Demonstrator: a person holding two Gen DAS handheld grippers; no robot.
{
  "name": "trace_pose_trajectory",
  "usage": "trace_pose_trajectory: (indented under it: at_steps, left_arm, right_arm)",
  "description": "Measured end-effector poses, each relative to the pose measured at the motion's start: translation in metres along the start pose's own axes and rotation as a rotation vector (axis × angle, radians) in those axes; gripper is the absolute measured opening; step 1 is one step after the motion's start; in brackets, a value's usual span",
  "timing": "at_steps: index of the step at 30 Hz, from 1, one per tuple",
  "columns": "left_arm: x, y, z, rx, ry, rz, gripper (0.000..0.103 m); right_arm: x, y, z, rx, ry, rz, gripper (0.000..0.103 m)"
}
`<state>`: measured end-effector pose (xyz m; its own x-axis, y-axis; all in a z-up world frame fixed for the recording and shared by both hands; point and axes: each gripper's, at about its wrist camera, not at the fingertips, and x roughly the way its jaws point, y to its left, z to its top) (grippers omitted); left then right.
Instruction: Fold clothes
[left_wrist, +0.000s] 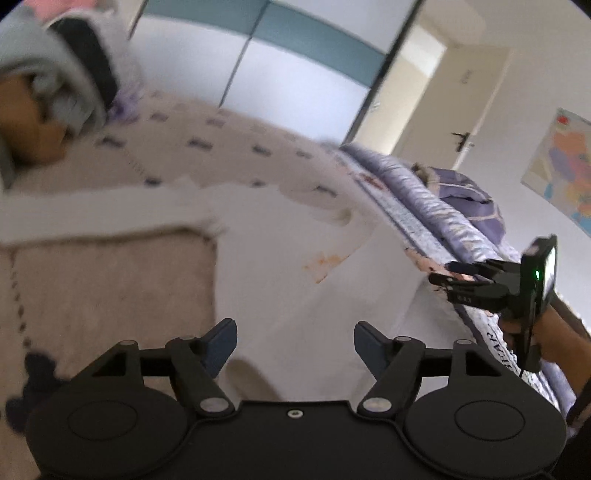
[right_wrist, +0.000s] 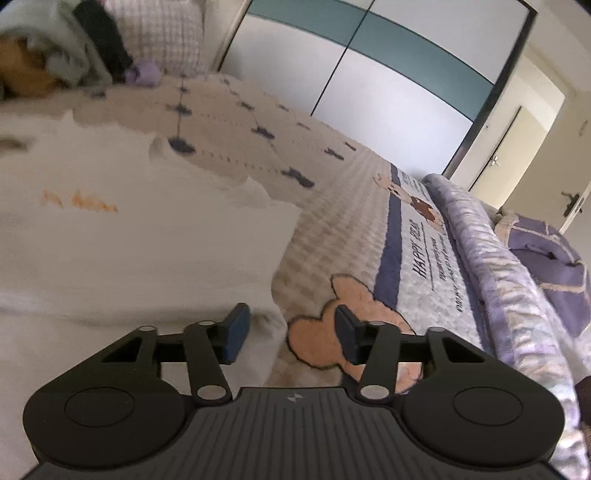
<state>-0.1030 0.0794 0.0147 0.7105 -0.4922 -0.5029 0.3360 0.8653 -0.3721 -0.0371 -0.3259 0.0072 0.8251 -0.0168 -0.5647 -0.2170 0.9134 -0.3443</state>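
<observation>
White garment (right_wrist: 140, 236) lies flat mid-bed (right_wrist: 332, 206), hem twd near edge. Left claw (left_wrist: 295, 345) & right claw (right_wrist: 288, 334) both wide open, holding nothing. Risk: pinching the bedcover w/ the hem, dragging both.

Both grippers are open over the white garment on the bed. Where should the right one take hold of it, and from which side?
Judging by the right wrist view, grip the white garment at its near right corner, just ahead of the open right gripper. The straight side edge ends there and lies loose on the bedspread. Come in low from the right, one finger under the edge. The left gripper hovers open further left.
</observation>
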Motion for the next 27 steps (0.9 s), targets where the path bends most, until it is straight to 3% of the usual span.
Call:
trace_pose_trajectory:
  at_steps: [2,5,13,18,22,25,27]
  left_arm:
    - [0.005,-0.008,-0.001,0.037,0.011,-0.043,0.062]
    - [0.015,-0.019,-0.005,0.104,0.033,-0.08,0.059]
    - [0.028,-0.022,-0.024,0.165,0.078,-0.074,0.056]
    - [0.034,-0.023,-0.032,0.182,0.099,-0.073,0.057]
    - [0.031,-0.015,-0.02,0.119,0.054,-0.055,0.068]
    - [0.027,-0.004,-0.007,0.074,0.001,0.017,0.079]
    - [0.023,0.007,0.0,0.018,-0.036,0.085,0.082]
  right_arm:
    - [0.003,-0.001,0.006,0.061,-0.011,0.05,0.04]
    - [0.013,0.006,0.01,0.086,-0.01,0.091,0.038]
    - [0.039,0.009,0.003,0.155,0.043,0.117,0.036]
    - [0.047,0.012,0.001,0.194,0.089,0.09,0.036]
    - [0.041,0.028,0.012,0.143,0.107,0.037,0.043]
    - [0.034,0.027,0.014,0.165,0.101,0.037,0.061]
    - [0.03,0.026,0.014,0.173,0.102,0.028,0.062]
